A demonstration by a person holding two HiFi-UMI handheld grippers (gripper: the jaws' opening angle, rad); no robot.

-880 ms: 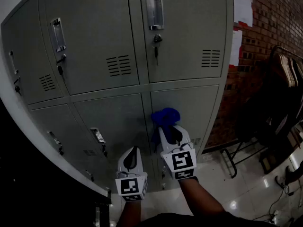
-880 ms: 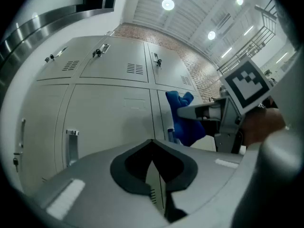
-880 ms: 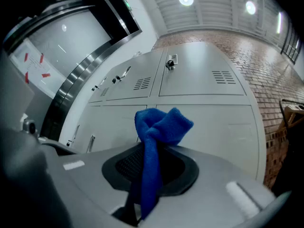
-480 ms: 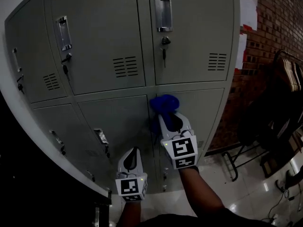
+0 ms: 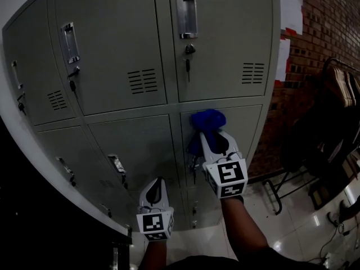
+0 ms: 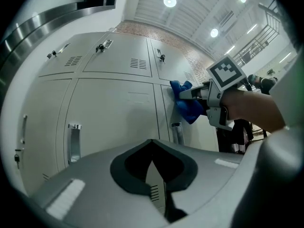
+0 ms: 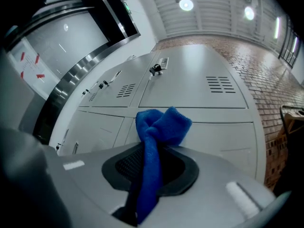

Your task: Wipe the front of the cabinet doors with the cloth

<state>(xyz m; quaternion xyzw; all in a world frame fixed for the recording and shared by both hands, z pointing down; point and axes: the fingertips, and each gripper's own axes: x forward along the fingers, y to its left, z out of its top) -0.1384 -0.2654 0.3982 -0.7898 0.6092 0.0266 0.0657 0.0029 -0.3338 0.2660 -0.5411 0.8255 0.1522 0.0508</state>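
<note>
Grey cabinet doors (image 5: 112,44) fill my view, with a brick wall (image 5: 326,27) to the right. My right gripper (image 5: 214,142) is clamped on the cloth (image 5: 207,120), pressed near the top of the lower right door (image 5: 244,131) — my left gripper (image 5: 156,187) hangs low, jaws together, empty. No wipe marks show, so I'd judge most doors are yet to do.

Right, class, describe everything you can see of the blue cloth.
The blue cloth looks like soft, fuzzy terry or microfibre, bright blue all over. It is bunched, not spread out: a lumpy wad sticks out past the tips of the right gripper, and a narrow strip runs back between its jaws, which are shut on it. The wad appears pressed against the upper left part of the lower right cabinet door.
</note>
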